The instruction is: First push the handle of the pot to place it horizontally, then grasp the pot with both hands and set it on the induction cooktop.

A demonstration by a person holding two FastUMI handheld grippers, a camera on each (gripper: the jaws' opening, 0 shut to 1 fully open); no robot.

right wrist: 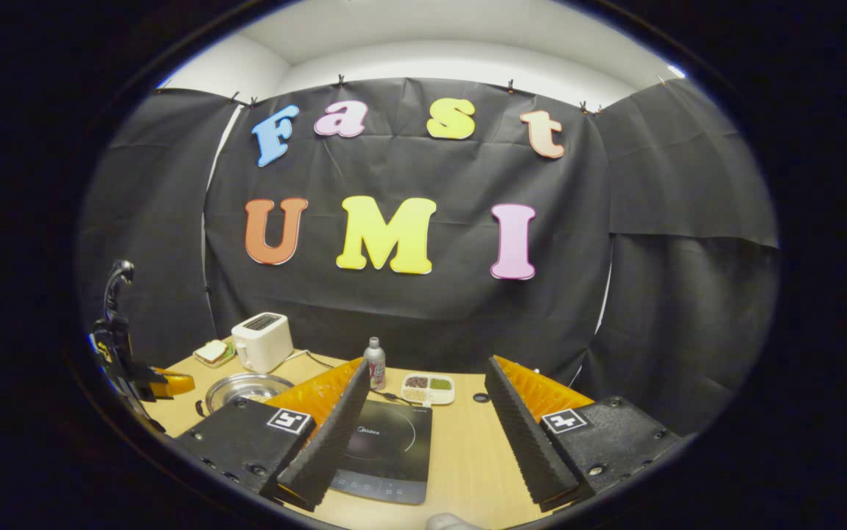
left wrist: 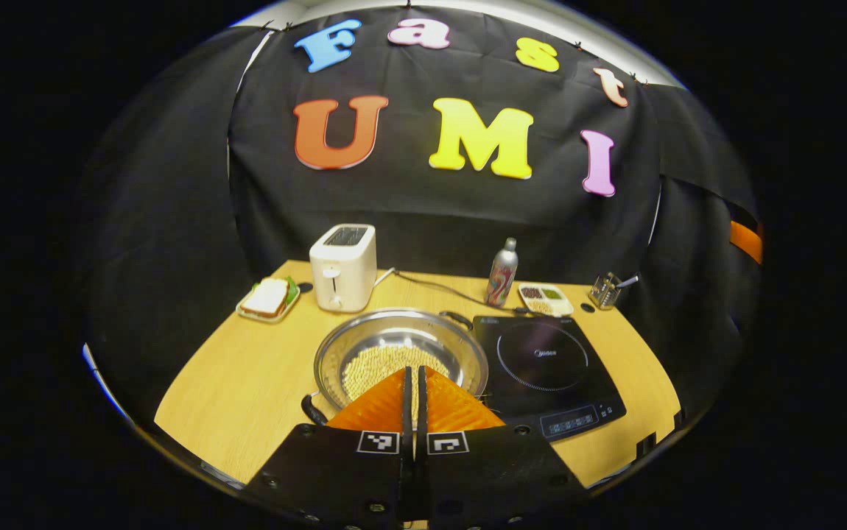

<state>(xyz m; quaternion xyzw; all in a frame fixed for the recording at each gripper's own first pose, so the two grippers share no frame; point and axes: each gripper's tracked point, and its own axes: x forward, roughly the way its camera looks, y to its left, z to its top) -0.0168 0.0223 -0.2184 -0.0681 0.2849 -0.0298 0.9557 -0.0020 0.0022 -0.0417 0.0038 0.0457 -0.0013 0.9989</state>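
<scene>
Pot point(left wrist: 400, 353): steel, holding pale grains, on the wooden table point(left wrist: 232, 390) just left of the induction cooktop point(left wrist: 545, 368), behind the toaster's point(left wrist: 343, 266) front. Left gripper point(left wrist: 415, 383): fingers pressed together, empty, above the pot's near rim. Right gripper point(right wrist: 423, 405): fingers spread wide, empty, above the cooktop.

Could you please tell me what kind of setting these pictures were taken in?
Most likely a mock kitchen counter staged in a recording booth: a wooden table carries an induction cooktop, a white toaster and a steel pot of pale grains, with black cloth hung behind.
</scene>
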